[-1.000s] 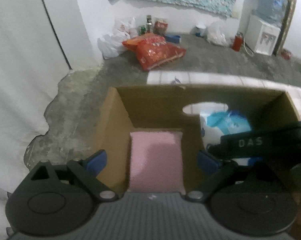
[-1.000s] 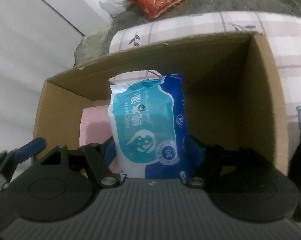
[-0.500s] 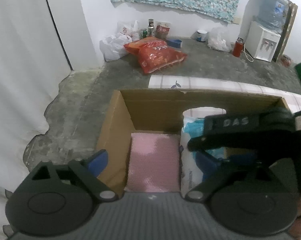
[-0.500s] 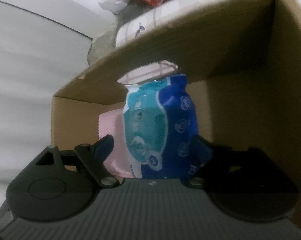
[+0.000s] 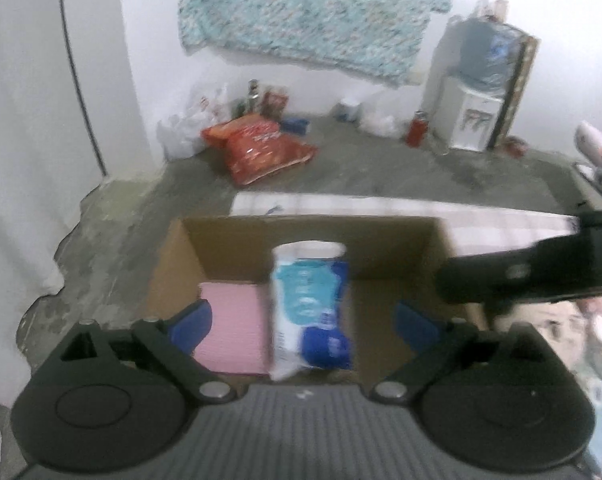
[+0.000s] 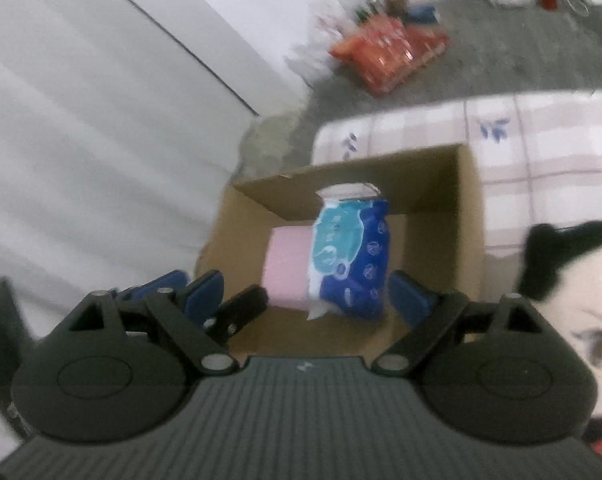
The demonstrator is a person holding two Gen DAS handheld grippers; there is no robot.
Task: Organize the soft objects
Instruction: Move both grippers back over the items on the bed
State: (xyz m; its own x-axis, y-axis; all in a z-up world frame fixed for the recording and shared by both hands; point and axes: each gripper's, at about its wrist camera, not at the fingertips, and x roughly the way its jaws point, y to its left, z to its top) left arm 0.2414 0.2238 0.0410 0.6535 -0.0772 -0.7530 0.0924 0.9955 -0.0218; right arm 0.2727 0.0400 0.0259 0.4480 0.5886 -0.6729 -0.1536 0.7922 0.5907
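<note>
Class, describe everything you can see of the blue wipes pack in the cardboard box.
The wipes pack is a soft plastic pouch, teal and white on one face, dark blue on the other. It stands on end inside the cardboard box, leaning against the pink pad, its top before the wall's cut-out handle. Nothing grips it.

A home room: water dispenser [image 5: 477, 120], snack bags [image 5: 261, 148], bare concrete floor [image 5: 381, 168].

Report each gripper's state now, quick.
Left gripper: open, holding nothing.
Right gripper: jaws opening, empty; the blue-and-white wet-wipe pack stands free in the brown cardboard box.
</note>
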